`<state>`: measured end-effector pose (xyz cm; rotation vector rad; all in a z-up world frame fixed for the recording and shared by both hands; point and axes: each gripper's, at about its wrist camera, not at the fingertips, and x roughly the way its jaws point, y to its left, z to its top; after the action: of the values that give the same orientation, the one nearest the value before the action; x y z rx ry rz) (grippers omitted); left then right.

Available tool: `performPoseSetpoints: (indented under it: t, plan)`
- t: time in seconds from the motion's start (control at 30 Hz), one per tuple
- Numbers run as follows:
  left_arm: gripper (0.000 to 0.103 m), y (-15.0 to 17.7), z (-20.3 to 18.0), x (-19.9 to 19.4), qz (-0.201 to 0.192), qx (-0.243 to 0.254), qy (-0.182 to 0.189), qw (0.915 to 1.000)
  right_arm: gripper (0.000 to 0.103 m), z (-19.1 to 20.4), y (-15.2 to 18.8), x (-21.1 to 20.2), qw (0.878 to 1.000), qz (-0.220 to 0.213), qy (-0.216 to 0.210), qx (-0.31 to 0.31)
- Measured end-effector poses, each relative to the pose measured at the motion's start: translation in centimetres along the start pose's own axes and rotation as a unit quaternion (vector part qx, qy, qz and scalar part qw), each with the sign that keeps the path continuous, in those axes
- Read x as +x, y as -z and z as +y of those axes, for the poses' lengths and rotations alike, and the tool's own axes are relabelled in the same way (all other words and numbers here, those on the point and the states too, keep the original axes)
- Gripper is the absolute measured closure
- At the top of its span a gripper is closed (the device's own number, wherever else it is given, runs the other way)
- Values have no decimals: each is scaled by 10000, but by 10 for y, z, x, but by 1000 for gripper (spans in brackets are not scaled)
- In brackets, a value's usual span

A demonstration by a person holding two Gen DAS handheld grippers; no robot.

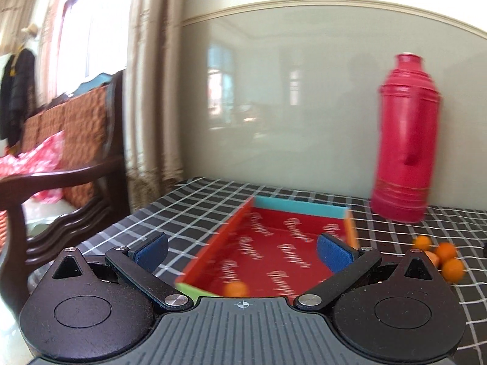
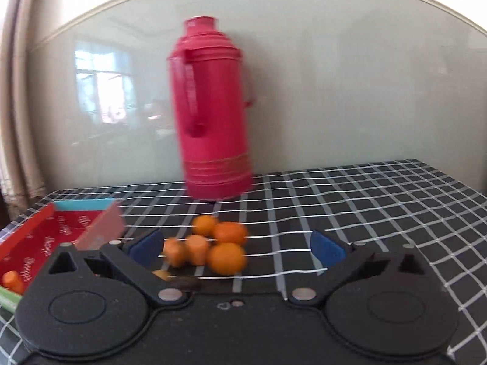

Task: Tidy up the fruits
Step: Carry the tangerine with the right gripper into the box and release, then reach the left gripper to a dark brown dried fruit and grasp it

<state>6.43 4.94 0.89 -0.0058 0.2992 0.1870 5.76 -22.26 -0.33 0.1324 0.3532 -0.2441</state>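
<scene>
At the far left, beside the table, a dark wooden chair is standing with a patterned cushion, near a beige curtain. The checked tablecloth is covering the table. On its left part a shallow red box is lying open, with a blue end wall and red lettered floor; one small orange fruit is sitting inside it near the front edge. The left claw is hovering over the box with its jaws spread wide — nothing is sitting between the blue pads.

Further right, a tall pink flask is standing upright at the back against the glossy wall. In front of it a pile of oranges is resting on the cloth, just beside the box's right wall, the fruits touching one another. The right claw is facing this pile, its jaws standing wide open and empty — the pile is lying ahead, nearer its left pad. Both views are blurred.
</scene>
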Motion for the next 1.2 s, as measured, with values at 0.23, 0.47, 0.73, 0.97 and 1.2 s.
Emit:
performPoseSetpoints:
  t: [0.23, 0.47, 0.73, 0.97, 1.2]
  plan:
    - [0, 9, -64, -19, -278, 724, 1079, 9911, 6, -30, -2, -12, 9967, -173, 789, 81]
    - [0, 24, -118, -14, 155, 1183, 1658, 9789, 6, -59, -6, -19, 9931, -262, 1060, 438]
    - [1, 35, -143, 7, 620, 1311, 1768, 9735, 6, -78, -5, -21, 9903, -253, 1254, 543]
    - [15, 43, -148, 35, 1040, 1221, 1633, 9734, 6, -95, -4, -23, 9887, -221, 1317, 684]
    - [18, 49, -157, 35, 944, 1520, 1592, 9709, 6, -103, -4, -25, 9884, -225, 1162, 949]
